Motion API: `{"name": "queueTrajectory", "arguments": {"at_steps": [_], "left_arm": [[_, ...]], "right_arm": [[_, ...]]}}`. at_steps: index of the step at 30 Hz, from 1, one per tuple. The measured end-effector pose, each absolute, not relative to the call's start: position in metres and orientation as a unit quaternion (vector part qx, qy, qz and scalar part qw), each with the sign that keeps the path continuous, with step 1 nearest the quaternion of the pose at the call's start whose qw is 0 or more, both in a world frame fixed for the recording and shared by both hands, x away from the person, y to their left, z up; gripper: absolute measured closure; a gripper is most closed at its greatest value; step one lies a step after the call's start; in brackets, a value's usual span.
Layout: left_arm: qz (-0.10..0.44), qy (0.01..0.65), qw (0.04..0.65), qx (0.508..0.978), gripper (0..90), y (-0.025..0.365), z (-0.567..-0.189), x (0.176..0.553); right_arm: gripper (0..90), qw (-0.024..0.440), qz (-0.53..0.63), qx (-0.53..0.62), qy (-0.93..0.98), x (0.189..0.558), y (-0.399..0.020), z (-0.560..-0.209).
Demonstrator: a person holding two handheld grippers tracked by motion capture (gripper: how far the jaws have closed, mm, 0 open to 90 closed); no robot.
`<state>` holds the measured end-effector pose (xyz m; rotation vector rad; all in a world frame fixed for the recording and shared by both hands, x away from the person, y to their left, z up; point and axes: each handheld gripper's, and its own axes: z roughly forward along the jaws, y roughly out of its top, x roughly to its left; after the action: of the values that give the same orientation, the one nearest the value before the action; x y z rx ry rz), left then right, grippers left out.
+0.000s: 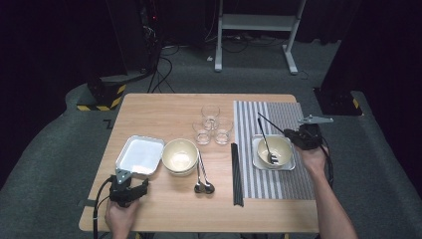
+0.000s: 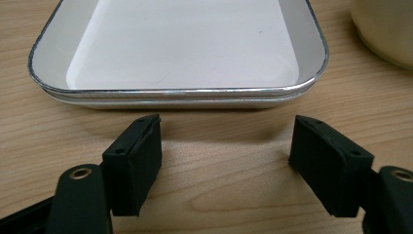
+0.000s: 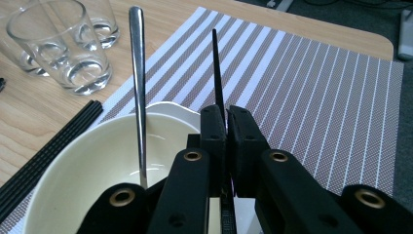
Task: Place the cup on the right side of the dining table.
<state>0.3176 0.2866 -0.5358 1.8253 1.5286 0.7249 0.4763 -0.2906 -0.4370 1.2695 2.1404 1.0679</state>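
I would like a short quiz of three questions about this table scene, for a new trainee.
1. True or false: the right gripper is shut on a thin black stick.
2. How many glasses stand on the table? A two, B three, C five.
3. Fill in: inside the bowl on the striped mat leans a metal ___.
Key: 1 true; 2 B; 3 spoon.
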Motion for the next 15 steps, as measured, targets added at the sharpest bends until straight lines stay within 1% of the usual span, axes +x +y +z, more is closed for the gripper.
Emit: {"name": "queueTrajectory", "arguments": {"at_steps": [15], "left_arm": [[0.276,0.582,0.321,0.694,27.5,0.2865,-0.5358,0.3177]], "right_arm": [[86.0,0.209,0.378,0.467,0.771,0.4791,-0.2962,-0.4464]]}}
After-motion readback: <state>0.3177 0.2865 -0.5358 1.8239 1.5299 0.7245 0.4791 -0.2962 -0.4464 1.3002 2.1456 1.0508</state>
